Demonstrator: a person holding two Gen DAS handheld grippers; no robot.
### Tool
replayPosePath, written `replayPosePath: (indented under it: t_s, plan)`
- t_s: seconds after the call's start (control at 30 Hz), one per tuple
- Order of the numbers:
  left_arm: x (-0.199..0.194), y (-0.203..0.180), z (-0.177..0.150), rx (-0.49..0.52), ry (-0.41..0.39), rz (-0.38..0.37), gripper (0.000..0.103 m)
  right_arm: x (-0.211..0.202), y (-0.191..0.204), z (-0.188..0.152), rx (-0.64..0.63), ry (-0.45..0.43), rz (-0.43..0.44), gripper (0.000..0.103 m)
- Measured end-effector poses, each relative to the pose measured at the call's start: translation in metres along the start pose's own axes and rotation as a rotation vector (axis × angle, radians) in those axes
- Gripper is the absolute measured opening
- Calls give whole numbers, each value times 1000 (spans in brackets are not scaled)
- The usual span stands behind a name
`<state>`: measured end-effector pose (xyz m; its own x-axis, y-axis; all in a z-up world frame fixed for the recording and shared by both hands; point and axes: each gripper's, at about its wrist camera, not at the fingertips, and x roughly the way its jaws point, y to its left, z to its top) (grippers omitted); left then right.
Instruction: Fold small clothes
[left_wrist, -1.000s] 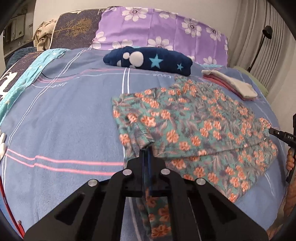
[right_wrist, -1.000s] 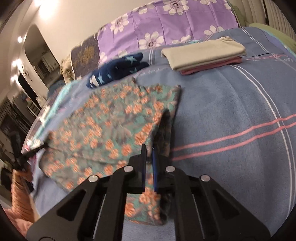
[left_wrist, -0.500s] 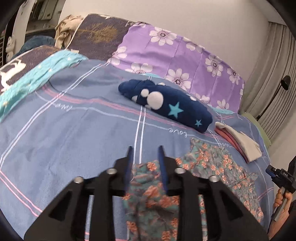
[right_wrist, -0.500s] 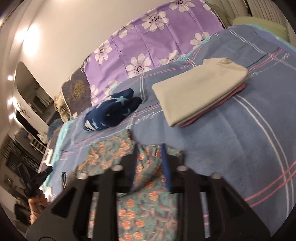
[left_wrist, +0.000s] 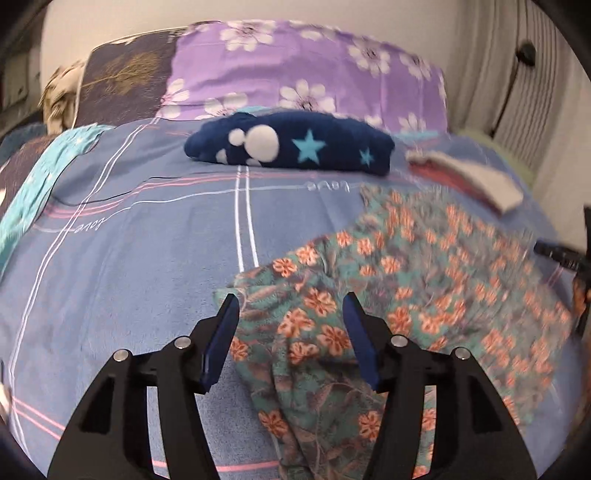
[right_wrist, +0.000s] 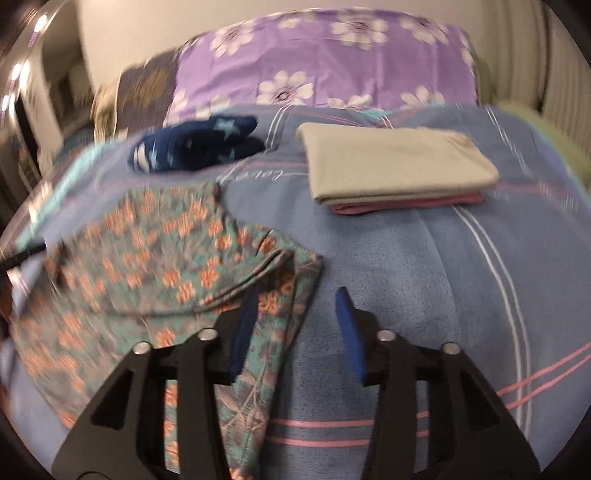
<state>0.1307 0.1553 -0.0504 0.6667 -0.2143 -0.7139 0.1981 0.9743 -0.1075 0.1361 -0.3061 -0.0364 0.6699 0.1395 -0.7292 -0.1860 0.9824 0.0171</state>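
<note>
Tongs, left (left_wrist: 290, 310) and right (right_wrist: 295, 308), opening, released over floral garment's (left_wrist: 424, 280) edges on bedspread (left_wrist: 129, 258).

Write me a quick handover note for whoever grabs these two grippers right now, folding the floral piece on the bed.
Left gripper: jaws opening, floral garment lies between them, pads not pressing it.
Right gripper: jaws opening, over the garment's right edge, nothing gripped.
Garment: on the blue bedspread, near edge doubled over itself, so one fold looks laid.
Finished pile: beige folded cloth on a pink one, far right. Navy star bundle sits near the pillows.
Left to do: probably flatten, fold the garment smaller, then add it to the pile.
</note>
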Motion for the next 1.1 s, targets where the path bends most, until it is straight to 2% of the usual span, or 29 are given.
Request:
replayPosePath:
  t_s: [0.2,0.27,0.33,0.43,0.47,0.53,0.7,0.77,0.83,0.97,1.0,1.03,1.07,1.1]
  plan:
    - [13,-2,6,11,21,-20,56,14,12,9,-48,-4,-25,50]
    - [15,-7,7,47,31,-41,40,16,12,12,-41,-9,-22,50]
    - [16,-14,7,91,47,-46,35,19,11,16,-40,-9,-23,52]
    - [22,-23,3,157,78,-14,27,23,10,20,-39,-3,-22,53]
    - [23,-23,2,163,82,-6,17,24,10,20,-38,-3,-20,53]
    - [21,-21,4,146,66,2,4,26,10,23,-38,-3,-19,53]
    - [-5,-11,17,78,-65,-8,4,26,10,24,-36,-4,-17,54]
    - [-10,-7,23,45,-92,0,4,27,11,27,-31,-8,-14,54]
    - [-8,-2,27,13,-99,14,4,28,10,30,-20,-11,-3,54]
    - [7,7,25,-47,-62,9,4,35,4,37,16,0,42,54]
    - [13,8,23,-57,-45,5,4,39,1,39,37,8,66,47]
    - [16,9,22,-62,-37,2,4,41,-1,40,51,17,84,33]
    - [18,10,20,-67,-29,-1,4,43,-4,42,69,24,96,24]
    - [20,11,19,-72,-24,-3,4,45,-7,42,89,27,111,9]
